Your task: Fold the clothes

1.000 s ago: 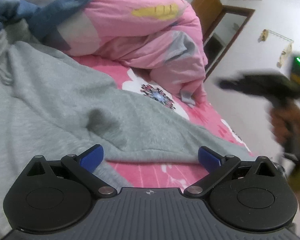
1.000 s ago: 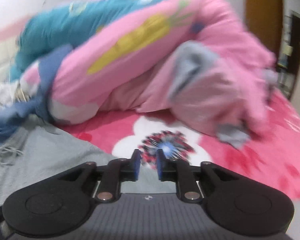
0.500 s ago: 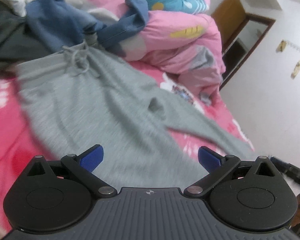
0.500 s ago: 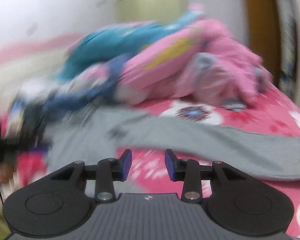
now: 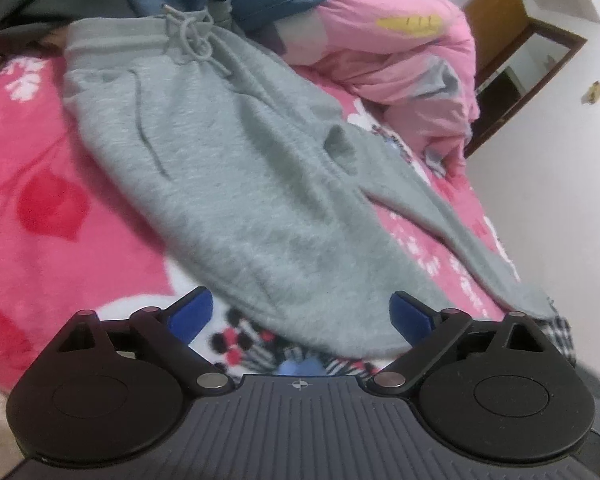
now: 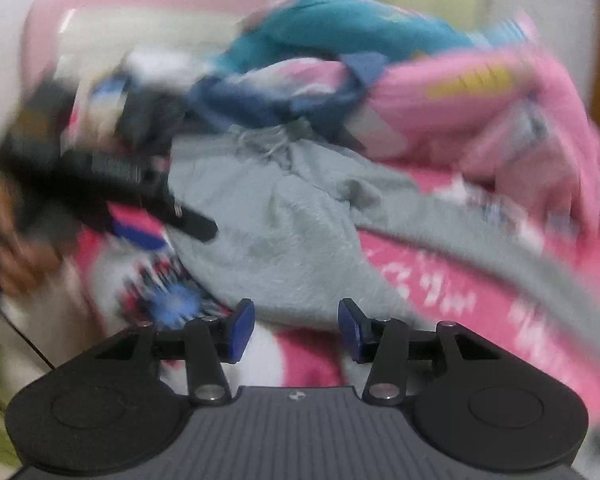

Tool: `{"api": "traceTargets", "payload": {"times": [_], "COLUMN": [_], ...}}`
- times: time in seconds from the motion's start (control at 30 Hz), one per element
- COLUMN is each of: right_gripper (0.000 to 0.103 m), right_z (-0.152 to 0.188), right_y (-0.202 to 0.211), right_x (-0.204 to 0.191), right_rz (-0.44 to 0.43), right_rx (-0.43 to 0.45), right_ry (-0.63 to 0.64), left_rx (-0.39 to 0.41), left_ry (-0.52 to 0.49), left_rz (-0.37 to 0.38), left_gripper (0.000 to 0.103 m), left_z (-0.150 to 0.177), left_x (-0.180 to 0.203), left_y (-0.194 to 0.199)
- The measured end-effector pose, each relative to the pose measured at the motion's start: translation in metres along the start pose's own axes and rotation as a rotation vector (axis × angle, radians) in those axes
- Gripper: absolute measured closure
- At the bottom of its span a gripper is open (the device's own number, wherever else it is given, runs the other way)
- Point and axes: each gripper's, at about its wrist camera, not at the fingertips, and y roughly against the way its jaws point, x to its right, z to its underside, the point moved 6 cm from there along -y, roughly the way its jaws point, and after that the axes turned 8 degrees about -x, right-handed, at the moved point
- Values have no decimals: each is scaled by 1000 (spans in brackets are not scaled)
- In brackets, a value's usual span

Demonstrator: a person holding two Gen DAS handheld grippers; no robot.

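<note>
I judge the folding is hardly begun: the grey sweatpants point(image 5: 236, 168) lie spread on the pink bedcover point(image 5: 40, 184), legs apart, no fold made. My left gripper point(image 5: 300, 314) is wide and closing, my right gripper point(image 6: 296, 326) is half open and opening; both grip nothing. I see no container.
</note>
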Motion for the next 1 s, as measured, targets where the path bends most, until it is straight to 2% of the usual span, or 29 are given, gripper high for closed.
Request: {"api": "traceTargets", "payload": {"times": [0.1, 0.2, 0.3, 0.4, 0.53, 0.6, 0.67, 0.77, 0.93, 1.0], "right_gripper": [54, 52, 47, 39, 38, 38, 38, 38, 38, 38], "right_z": [23, 61, 93, 108, 111, 112, 112, 116, 130, 138], "right_y": [20, 44, 75, 99, 98, 89, 79, 72, 90, 101], "right_x": [38, 79, 111, 137, 156, 163, 168, 171, 177, 179], "right_rz": [-103, -185, -225, -283, -349, -362, -376, -402, -366, -339], "right_rx": [0, 11, 99, 210, 273, 270, 258, 254, 286, 293], "right_ry": [-330, -675, -922, -1104, -1233, -1272, -1302, -1343, -1375, -1388], "left_rx": [0, 13, 13, 18, 91, 121, 117, 99, 63, 48], "left_ry": [-2, 9, -3, -29, -178, -271, -373, -596, -949, -1046], "left_rz": [-21, -30, -35, -39, -70, -54, -26, 11, -36, -57], "left_gripper": [18, 19, 19, 20, 17, 14, 13, 12, 15, 31], "left_z": [0, 0, 1, 2, 5, 8, 12, 24, 51, 60], "left_x": [1, 0, 2, 5, 23, 40, 62, 107, 168, 181], "left_y": [-8, -10, -6, 5, 31, 39, 36, 14, -46, -68]}}
